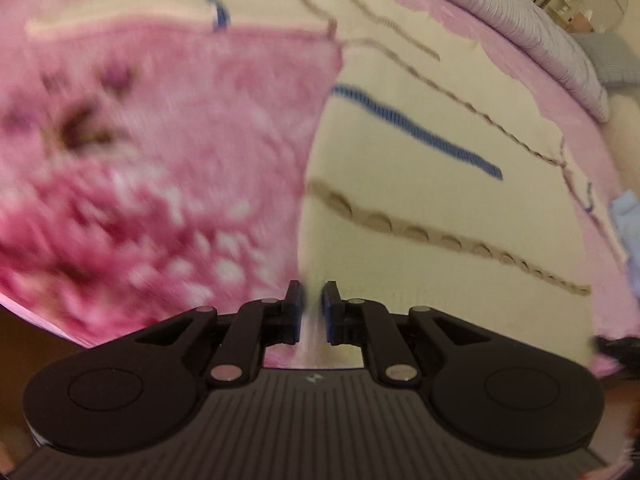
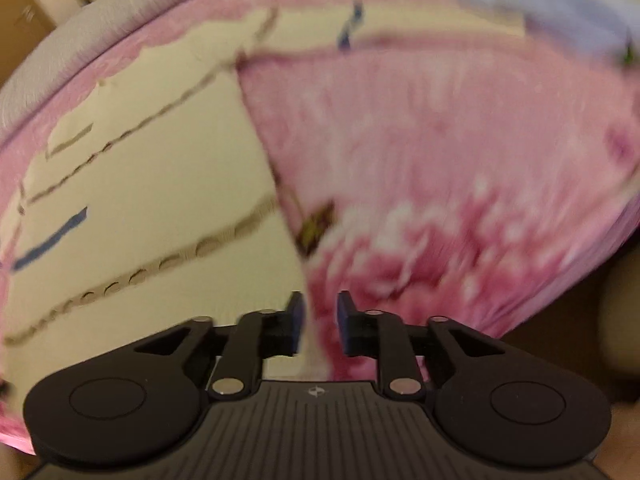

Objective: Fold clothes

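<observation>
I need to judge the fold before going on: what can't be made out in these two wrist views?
- Left wrist view: the pink garment is motion-blurred, so its print and type are unreadable.
- Left gripper: a thin strip of cloth sits between near-shut fingers; which layer is hidden.
- Right wrist view: the right gripper straddles the garment's edge; contact is unclear through blur.
- The blue cloth is cut off by the top edge.
- The bedspread runs out of frame.

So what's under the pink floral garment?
The pink garment lies on a cream cover with blue and brown stitched lines, edged in pink. Where the garment covers it, nothing underneath shows.
</observation>
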The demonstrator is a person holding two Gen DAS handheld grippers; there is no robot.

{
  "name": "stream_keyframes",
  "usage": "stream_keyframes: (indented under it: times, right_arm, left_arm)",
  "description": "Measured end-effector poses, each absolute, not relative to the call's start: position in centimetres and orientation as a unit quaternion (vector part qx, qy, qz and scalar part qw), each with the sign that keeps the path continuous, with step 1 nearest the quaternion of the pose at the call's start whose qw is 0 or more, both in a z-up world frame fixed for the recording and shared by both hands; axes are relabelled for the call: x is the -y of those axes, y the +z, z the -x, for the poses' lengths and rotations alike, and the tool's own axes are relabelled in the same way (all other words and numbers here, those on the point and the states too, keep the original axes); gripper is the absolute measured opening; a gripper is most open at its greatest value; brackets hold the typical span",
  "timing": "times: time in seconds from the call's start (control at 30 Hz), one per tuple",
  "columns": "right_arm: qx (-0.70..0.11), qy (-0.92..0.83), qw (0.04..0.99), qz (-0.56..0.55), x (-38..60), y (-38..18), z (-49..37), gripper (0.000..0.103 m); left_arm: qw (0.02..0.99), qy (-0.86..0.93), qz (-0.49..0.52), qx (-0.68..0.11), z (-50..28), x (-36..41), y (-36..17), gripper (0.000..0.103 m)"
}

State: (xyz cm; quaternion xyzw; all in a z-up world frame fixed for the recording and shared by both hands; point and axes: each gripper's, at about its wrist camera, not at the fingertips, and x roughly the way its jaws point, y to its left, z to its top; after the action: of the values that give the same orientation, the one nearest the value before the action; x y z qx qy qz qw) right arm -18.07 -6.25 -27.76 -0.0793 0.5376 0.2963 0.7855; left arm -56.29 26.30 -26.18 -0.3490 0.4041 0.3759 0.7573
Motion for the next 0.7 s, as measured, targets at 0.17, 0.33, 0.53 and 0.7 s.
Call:
stream_keyframes:
  times: [0.17,0.33,0.53,0.7]
  right_arm:
    - [-0.501,0.33,0.79,0.127,4.3,-27.0,20.7,0.032]
    - [-0.543,0.315,0.762,0.161,3.5,-30.3,22.5,0.032]
    - [-0.619,0.277,0.723,0.131,6.5,-26.7,23.5,0.043]
    - [-0.591,0.321,0.729,0.128,4.4,-18.0,23.7,0.073]
  left_arm:
    - [0.781,0.375,0.31,-0.392,53.8,-25.2,-24.9,0.013]
    - [0.734,0.329,0.368,-0.466,51.3,-25.1,-29.6,0.017]
    - [0.682,0.311,0.4,-0.527,52.0,-23.6,-25.6,0.021]
    - [0.724,0.297,0.334,-0.524,49.8,-22.1,-16.4,0.039]
